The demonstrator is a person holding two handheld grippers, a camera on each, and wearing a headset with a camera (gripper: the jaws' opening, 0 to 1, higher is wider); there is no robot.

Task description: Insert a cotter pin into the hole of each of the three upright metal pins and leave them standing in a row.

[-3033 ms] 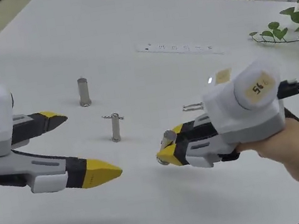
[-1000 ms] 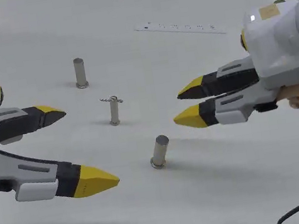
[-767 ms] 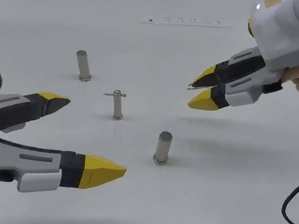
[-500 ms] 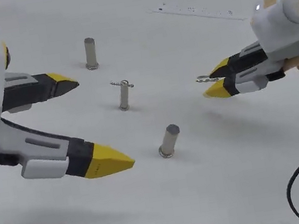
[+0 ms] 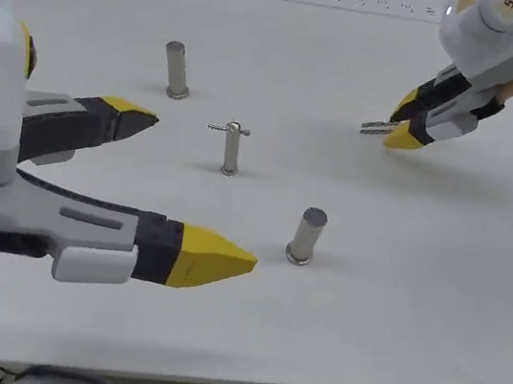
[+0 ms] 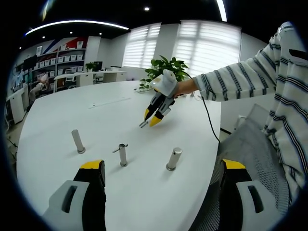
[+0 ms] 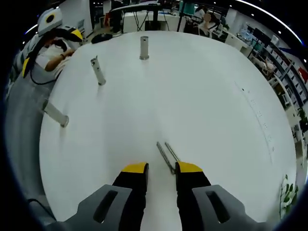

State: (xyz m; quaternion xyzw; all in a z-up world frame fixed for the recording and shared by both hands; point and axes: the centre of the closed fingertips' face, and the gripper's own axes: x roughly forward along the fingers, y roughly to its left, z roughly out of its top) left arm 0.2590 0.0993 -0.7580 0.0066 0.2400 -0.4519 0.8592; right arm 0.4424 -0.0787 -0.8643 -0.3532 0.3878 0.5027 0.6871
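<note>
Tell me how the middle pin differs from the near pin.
The middle pin carries a cotter pin through its top; the near pin has none. The near pin stands closest to the table edge; the middle pin sits farther in. Both are grey metal, upright, untouched.

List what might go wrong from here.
1. The right gripper pinches the cotter pin by its end only, so it may twist or slip out.
2. The nearest metal pin stands unbraced, with the open left gripper apart from it; a sideways push could topple it.
</note>
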